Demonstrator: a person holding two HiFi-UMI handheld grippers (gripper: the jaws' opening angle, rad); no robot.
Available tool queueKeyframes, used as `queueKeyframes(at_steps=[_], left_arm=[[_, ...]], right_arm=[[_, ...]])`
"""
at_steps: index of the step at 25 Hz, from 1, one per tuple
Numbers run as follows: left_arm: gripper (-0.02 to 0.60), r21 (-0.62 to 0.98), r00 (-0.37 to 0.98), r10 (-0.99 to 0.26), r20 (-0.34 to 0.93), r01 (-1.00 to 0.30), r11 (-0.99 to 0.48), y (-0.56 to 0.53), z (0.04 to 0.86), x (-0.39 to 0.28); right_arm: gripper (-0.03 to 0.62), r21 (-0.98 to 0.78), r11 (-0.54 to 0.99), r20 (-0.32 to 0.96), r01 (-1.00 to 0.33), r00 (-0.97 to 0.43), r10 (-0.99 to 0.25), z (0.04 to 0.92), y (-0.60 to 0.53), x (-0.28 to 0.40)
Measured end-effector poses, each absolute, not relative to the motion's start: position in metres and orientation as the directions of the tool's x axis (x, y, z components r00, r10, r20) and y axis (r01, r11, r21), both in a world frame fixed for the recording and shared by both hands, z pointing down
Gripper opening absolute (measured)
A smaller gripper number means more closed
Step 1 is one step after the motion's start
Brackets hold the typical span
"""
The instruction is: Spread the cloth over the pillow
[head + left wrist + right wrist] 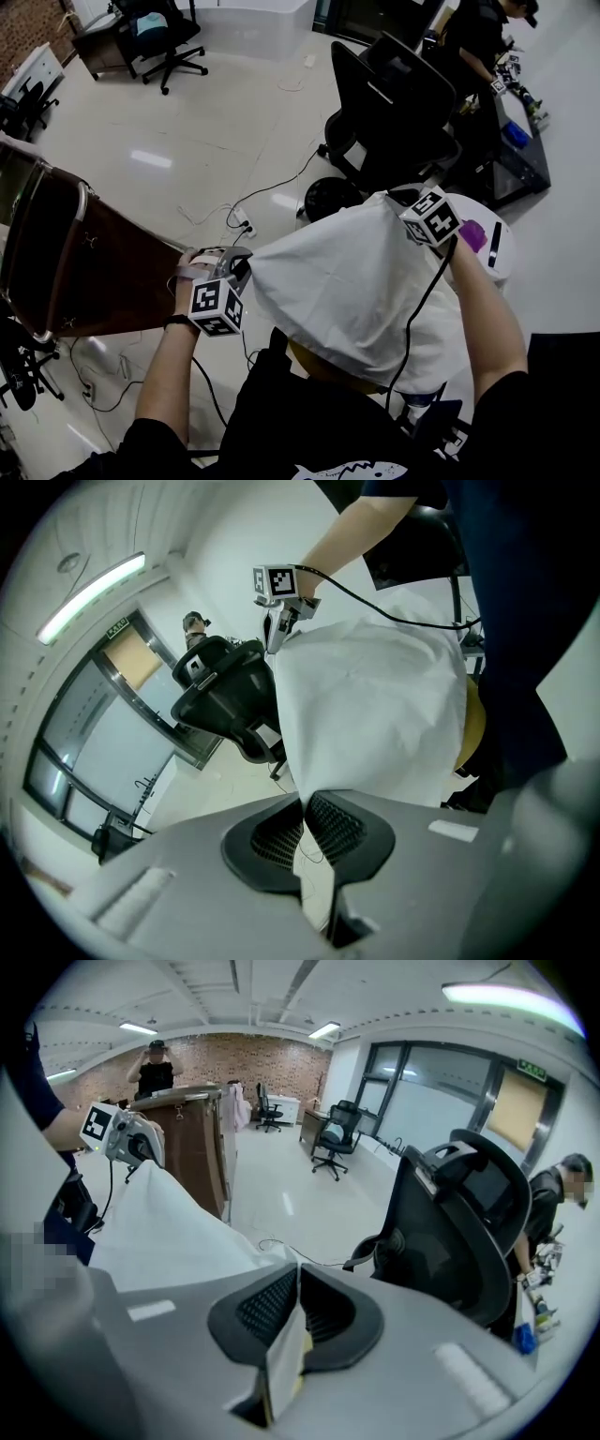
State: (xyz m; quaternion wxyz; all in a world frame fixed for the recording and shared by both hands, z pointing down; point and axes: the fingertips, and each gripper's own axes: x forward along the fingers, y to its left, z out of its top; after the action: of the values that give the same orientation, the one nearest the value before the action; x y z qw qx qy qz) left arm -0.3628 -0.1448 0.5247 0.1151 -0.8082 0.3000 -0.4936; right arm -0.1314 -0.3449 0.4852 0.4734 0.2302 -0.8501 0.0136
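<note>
A white cloth (361,281) is held up in the air in front of the person, stretched between two hand-held grippers and hanging in a broad, slightly rounded sheet. The left gripper (242,269) is seen at the cloth's left corner; in the left gripper view its jaws are pressed fully together, with the corner of the cloth pinched between the ribbed pads. The right gripper (411,209) is raised at the cloth's upper right corner; in the right gripper view its jaws are closed on a folded edge of the cloth, which sticks out below the pads. A yellow rounded edge, apparently the pillow (473,726), is glimpsed beneath the cloth's lower hem, close to the person's body; most of it is covered from view. A black office chair (394,103) is placed just behind the cloth on a glossy pale floor (234,122), across which thin cables are trailed. A brown wooden panel (103,272) is seen at the left, and a small round white table (506,267) at the right.
</note>
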Motion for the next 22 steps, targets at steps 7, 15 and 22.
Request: queueKeyframes(at_steps=[7, 15, 22], left_arm=[[0.001, -0.435, 0.321, -0.57, 0.756, -0.404, -0.805, -0.186, 0.557, -0.38], [0.0, -0.302, 0.33, -0.448, 0.831, -0.408, -0.861, -0.183, 0.633, -0.376], [0.0, -0.202, 0.34, -0.344, 0.875, -0.388, -0.899, -0.166, 0.688, -0.363]], right_arm=[[0.021, 0.24, 0.879, 0.82, -0.413, -0.398, -0.411, 0.507, -0.387, -0.15], [0.028, 0.283, 0.909, 0.882, -0.306, -0.288, -0.372, 0.579, -0.385, -0.16], [0.045, 0.263, 0.93, 0.926, -0.256, -0.205, -0.318, 0.636, -0.382, -0.158]])
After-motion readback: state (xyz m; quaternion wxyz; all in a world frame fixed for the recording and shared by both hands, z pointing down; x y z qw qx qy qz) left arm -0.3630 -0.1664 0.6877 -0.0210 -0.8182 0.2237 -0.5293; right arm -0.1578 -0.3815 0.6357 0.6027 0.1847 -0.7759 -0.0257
